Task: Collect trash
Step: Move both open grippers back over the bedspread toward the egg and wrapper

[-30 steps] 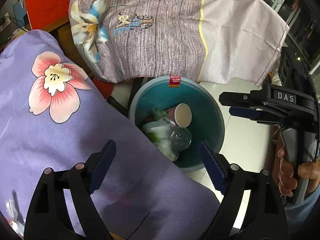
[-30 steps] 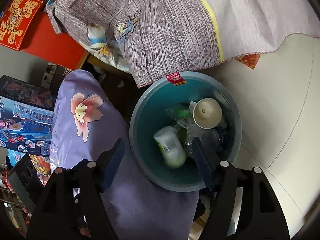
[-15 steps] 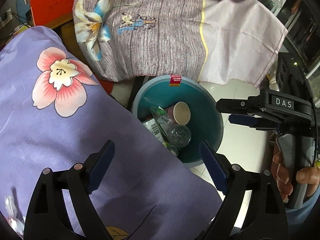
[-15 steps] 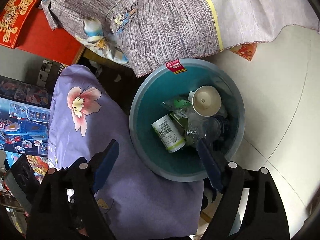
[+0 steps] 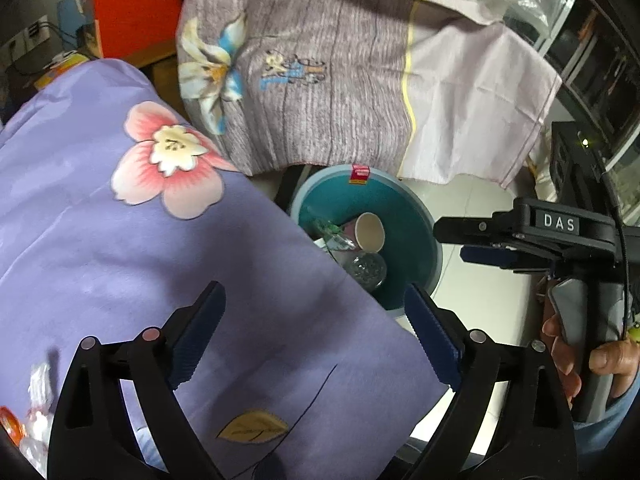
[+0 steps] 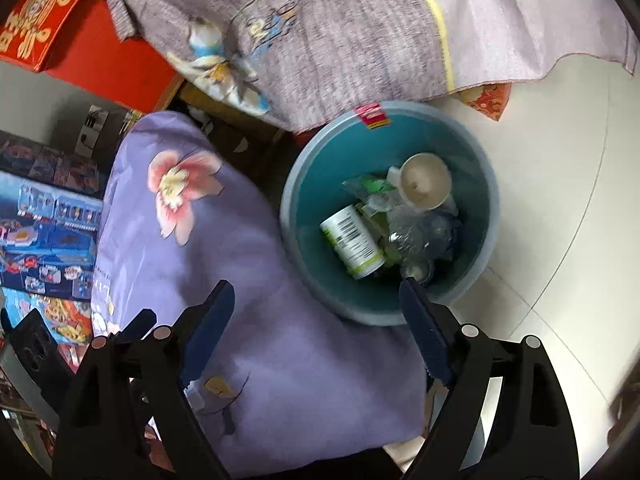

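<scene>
The teal bin (image 6: 390,304) stands on the pale floor, and everything here is told from it. Inside it lie a white bottle with a barcode (image 6: 352,242), a paper cup (image 6: 425,180) with its mouth turned upward, a green wrapper (image 6: 370,184) and some clear plastic pieces (image 6: 416,236). A red label (image 6: 372,115) sits on the far rim of the bin.

The right gripper (image 6: 316,328) hangs above the near rim of the bin and looks down into it. Its jaws stand wide apart and hold nothing: one blue pad is over the purple flowered cloth (image 6: 256,344) beside the bin, the other is over the near rim. In the left wrist view the right gripper (image 5: 486,256) shows from the side, level with the floor, to the right of the bin, with the person's hand (image 5: 576,352) wrapped around its handle.

The left gripper (image 5: 316,340) is held above the purple flowered cloth (image 5: 120,248), nearer to the person than the bin (image 5: 416,248), and it points forward and down. Its jaws are also spread wide with nothing between them.

A grey flowered cloth (image 6: 340,40) hangs behind the bin and covers part of its far rim.
</scene>
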### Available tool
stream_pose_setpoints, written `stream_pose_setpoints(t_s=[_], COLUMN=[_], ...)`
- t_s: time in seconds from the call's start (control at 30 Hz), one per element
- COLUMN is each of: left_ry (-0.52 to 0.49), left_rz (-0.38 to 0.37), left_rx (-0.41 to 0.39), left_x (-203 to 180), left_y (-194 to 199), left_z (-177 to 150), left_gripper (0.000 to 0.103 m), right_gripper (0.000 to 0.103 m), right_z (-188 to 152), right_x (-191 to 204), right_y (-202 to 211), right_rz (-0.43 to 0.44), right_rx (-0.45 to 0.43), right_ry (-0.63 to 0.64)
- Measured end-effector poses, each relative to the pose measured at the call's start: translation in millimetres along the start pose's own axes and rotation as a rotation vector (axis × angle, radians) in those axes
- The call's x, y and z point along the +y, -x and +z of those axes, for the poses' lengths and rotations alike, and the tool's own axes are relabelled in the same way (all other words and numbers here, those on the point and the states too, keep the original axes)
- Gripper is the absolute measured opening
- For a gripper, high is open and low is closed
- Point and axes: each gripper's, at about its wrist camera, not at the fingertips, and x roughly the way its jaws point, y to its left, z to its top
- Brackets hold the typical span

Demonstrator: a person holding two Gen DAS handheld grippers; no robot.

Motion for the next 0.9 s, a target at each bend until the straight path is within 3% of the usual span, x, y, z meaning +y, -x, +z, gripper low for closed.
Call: stream_pose_setpoints(t_s=[0.2,0.4,0.63,0.9], left_ry=[0.017,0.056,0.152,0.272], left_rz=[0.024,0.066,0.121,0.163], left_rx=[-0.036,-0.07,-0.098,-0.145], left_x=[17.0,43.6,95.2,159.8], left_y=[27.7,55.5,86.7,134.6], left_z=[-17.4,-44.0,-82.0,-127.3], left_gripper=[0.092,0.093,0.094,0.094], right_gripper=[0.081,0.081,0.081,0.081], right_z=[-21.6,-44.3,-74.1,-116.0], right_x=[31.7,71.5,130.2,206.5], right_y=[-2.7,-13.8,-34.8,-70.7], right_rz=[0.027,-0.019,-0.015,-0.013], right_rx=[0.027,0.037,0.071,0.168], right_ry=[0.038,0.124,0.259,0.376])
